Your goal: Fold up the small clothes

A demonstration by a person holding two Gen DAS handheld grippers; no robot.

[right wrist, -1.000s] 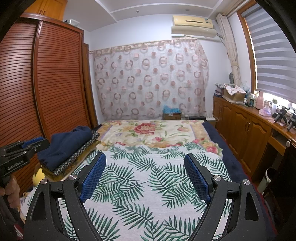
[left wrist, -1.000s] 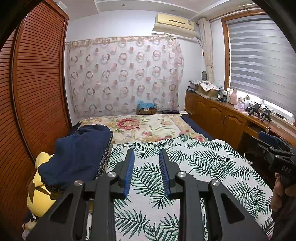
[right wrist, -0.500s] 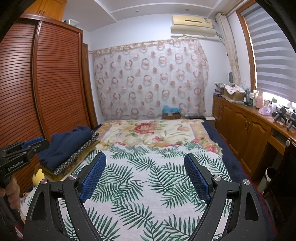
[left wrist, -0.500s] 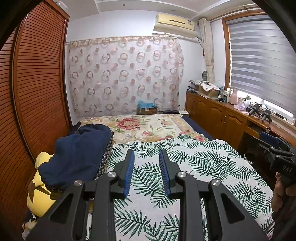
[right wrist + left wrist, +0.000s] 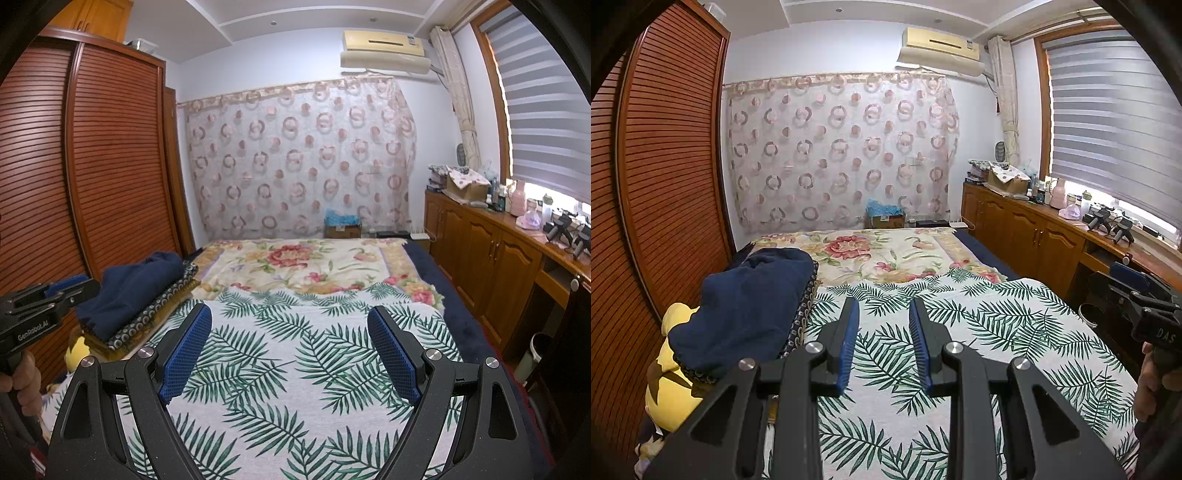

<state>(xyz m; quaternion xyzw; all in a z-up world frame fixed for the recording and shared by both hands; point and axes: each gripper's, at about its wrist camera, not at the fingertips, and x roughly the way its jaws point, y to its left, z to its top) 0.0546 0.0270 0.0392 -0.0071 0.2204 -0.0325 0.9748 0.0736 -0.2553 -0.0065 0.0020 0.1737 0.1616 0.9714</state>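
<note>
A navy blue garment [image 5: 746, 299] lies heaped on a patterned folded cloth at the bed's left side, over a yellow plush; it also shows in the right wrist view [image 5: 136, 288]. My left gripper [image 5: 882, 306] hovers above the palm-leaf sheet [image 5: 979, 325], right of the garment, jaws partly open with a narrow gap and nothing between them. My right gripper [image 5: 290, 314] is wide open and empty above the same sheet [image 5: 295, 362]. Each gripper appears at the edge of the other's view.
A floral blanket [image 5: 879, 251] covers the far half of the bed. A slatted wooden wardrobe [image 5: 665, 177] stands on the left. A wooden cabinet [image 5: 491, 254] with clutter runs along the right under the window. A bin [image 5: 532, 354] stands by the bed.
</note>
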